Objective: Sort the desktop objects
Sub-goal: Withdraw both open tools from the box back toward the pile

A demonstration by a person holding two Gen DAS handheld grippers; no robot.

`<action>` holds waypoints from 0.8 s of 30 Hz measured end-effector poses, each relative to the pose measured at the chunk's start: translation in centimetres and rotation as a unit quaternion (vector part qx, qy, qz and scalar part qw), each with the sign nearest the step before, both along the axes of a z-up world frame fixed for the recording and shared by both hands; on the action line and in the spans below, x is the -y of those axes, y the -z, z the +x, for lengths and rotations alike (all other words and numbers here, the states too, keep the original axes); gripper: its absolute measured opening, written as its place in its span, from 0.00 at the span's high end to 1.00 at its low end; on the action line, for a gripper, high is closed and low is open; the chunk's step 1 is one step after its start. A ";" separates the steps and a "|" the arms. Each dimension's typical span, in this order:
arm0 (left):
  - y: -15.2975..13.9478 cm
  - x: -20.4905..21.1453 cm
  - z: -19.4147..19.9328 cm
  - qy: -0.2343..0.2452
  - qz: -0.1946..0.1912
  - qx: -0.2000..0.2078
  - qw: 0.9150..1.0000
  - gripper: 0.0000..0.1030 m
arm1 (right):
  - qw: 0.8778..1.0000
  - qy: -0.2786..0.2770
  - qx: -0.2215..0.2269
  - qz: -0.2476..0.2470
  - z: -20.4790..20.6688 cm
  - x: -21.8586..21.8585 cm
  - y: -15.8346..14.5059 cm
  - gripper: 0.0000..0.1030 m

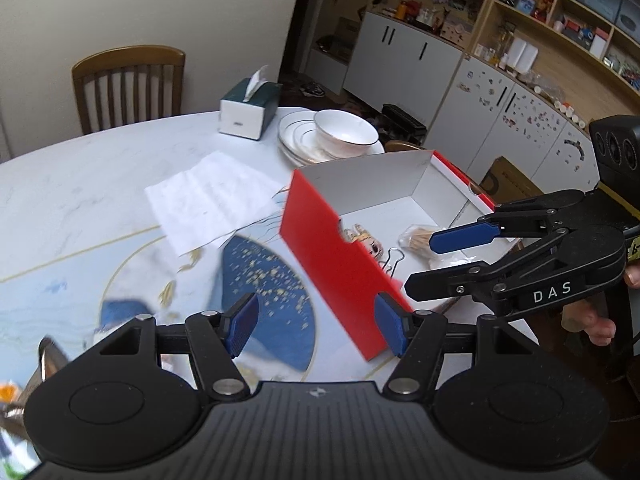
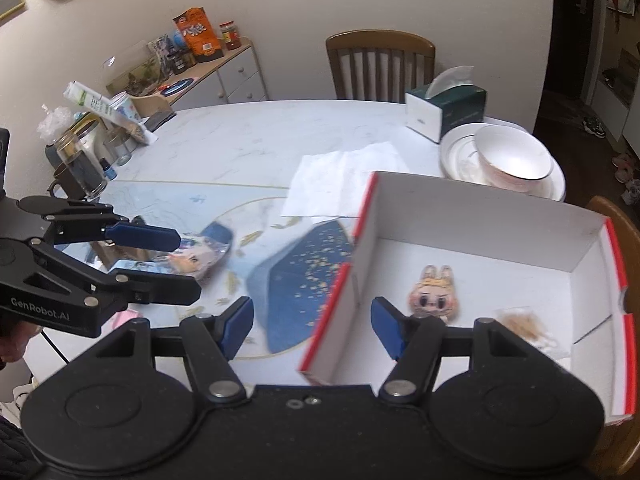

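Observation:
A red box with a white inside (image 1: 320, 248) (image 2: 480, 216) stands on the table. In it lie a bunny figure (image 2: 430, 294) (image 1: 366, 240), a bag of brown sticks (image 2: 524, 326) (image 1: 420, 238) and a binder clip (image 1: 394, 260). My left gripper (image 1: 316, 326) (image 2: 184, 264) is open and empty, left of the box. Below its fingers lies a packaged figure (image 2: 196, 256). My right gripper (image 2: 312, 326) (image 1: 416, 262) is open and empty, straddling the box's near-left wall.
A white napkin (image 2: 340, 184) (image 1: 208, 196), a tissue box (image 2: 444, 114) (image 1: 248, 110) and stacked plates with a bowl (image 2: 512, 160) (image 1: 340, 134) sit farther back. Glass jars and cups (image 2: 80, 160) stand at the table's left edge. A wooden chair (image 2: 380, 64) stands beyond.

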State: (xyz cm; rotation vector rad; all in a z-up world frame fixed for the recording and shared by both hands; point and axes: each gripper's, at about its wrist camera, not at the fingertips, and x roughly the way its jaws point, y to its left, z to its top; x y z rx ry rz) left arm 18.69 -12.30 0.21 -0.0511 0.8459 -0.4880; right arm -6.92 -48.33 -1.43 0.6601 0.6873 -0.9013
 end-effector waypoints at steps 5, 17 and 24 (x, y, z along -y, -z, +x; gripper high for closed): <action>0.4 -2.5 -1.5 -0.008 0.001 0.004 1.000 0.39 | 1.000 -0.006 -0.005 0.000 2.7 -1.1 -0.1 0.37; 2.4 -10.2 -4.8 -0.046 0.026 0.006 0.999 0.19 | 1.000 -0.007 -0.015 0.009 9.4 -2.9 1.2 0.36; 4.5 -13.4 -6.5 -0.057 0.037 -0.002 0.998 0.10 | 0.999 0.003 -0.027 0.020 12.4 -2.7 2.8 0.36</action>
